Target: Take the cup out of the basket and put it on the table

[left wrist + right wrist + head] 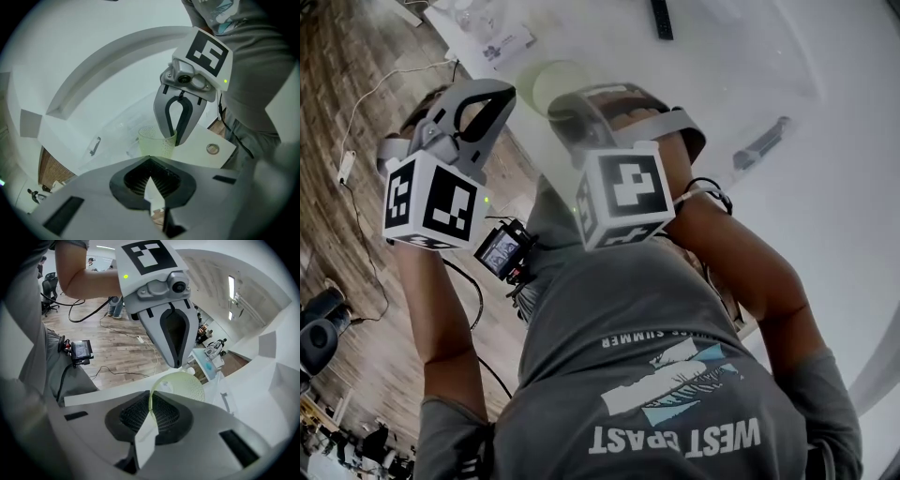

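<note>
A pale green, see-through cup (183,386) with a dotted wall is pinched at its rim by my right gripper (151,409), which is shut on it. The left gripper view shows the same cup (153,140) hanging from those fingers (169,123) over the corner of the white table (201,140); I cannot tell whether it touches the top. My left gripper (150,183) is shut with nothing in it and points at the cup from close by. In the head view both grippers hang side by side, the left gripper (504,94) beside the cup (555,82). No basket is recognisable.
On the white table lie a dark bar (661,19), a dark pen-like thing (761,145) and clear plastic wrapping (483,33). A round metal insert (213,149) sits near the table's corner. Wooden floor with cables (117,357) lies beside the table, and the person's body is close behind.
</note>
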Demonstrator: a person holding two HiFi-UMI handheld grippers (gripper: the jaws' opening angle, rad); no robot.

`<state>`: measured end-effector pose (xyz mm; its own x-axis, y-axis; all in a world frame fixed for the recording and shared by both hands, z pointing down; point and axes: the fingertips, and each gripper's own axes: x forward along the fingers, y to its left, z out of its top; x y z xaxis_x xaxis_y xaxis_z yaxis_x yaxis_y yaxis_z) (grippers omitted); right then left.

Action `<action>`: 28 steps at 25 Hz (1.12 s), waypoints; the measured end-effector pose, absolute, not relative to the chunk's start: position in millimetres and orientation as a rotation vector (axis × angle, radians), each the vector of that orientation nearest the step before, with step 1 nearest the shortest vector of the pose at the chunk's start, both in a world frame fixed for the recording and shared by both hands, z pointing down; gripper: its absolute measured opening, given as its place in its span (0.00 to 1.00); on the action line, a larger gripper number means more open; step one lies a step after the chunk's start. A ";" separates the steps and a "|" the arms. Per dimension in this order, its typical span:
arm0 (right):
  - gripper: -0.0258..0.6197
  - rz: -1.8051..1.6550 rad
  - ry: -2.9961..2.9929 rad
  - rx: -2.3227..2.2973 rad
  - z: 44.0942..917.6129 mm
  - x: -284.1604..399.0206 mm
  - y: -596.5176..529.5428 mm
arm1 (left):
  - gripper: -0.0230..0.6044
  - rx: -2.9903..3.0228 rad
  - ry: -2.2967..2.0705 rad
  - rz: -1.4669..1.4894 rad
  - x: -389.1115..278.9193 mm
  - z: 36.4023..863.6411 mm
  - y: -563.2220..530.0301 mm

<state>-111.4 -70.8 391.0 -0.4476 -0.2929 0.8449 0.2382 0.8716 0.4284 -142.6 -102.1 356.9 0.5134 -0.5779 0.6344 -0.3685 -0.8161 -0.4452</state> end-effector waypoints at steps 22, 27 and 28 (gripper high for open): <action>0.08 -0.442 -1.850 -0.129 492.6 -118.6 -58.3 | 0.05 -2.628 0.837 -1.264 -147.4 440.3 -97.8; 0.08 -0.407 -1.816 -0.144 513.2 -114.0 -56.3 | 0.05 -2.656 0.846 -1.271 -151.8 455.8 -94.8; 0.08 -0.401 -1.809 -0.149 517.6 -113.0 -55.7 | 0.05 -2.661 0.847 -1.272 -152.6 459.0 -94.3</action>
<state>-113.0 -55.7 517.6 -0.2757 -0.1071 0.9552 0.3071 0.9319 0.1932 -152.6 -94.3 459.0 0.5046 -0.5083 0.6978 -0.4482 -0.8451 -0.2915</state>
